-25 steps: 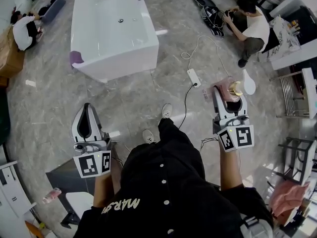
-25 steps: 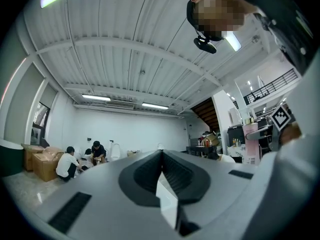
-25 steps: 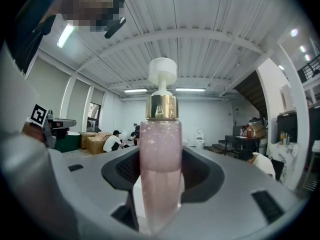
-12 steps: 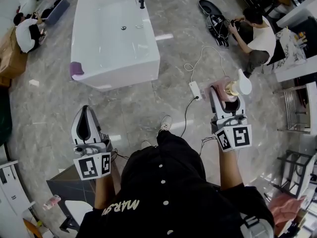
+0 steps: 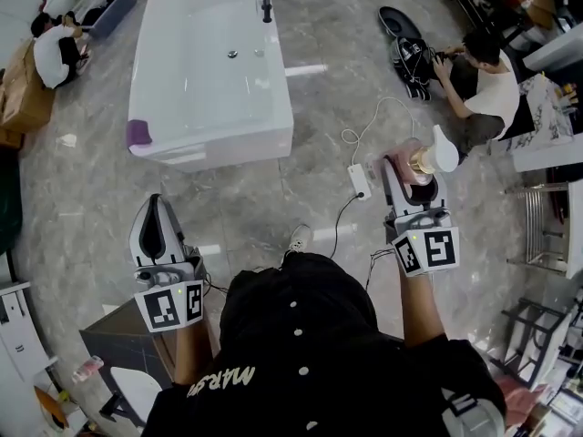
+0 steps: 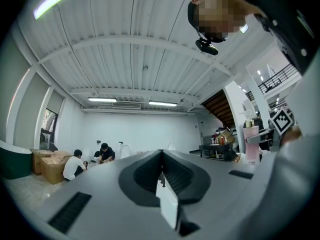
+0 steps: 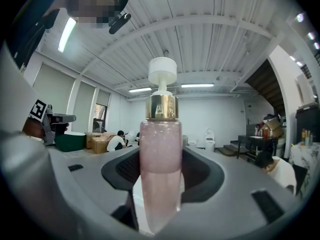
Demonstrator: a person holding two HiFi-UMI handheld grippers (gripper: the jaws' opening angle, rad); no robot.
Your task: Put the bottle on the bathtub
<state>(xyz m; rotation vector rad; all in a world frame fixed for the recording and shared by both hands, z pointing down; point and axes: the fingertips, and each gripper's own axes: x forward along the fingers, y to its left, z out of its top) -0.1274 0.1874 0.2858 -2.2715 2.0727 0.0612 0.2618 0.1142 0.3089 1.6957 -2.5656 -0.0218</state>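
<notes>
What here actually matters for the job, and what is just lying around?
Part of the job: pink bottle, held in the right hand-held gripper; white bathtub.
Just lying about: power strip on the floor; cardboard boxes; purple item at the bathtub's near corner.

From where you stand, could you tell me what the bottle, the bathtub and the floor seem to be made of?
The bottle looks translucent pink, frosted plastic or glass, with a shiny gold, perhaps metallised collar and white pump. The bathtub is glossy white, acrylic or ceramic by its moulded walls. The floor is grey, veined, polished marble or marble-look tile; it mirrors lights.
</notes>
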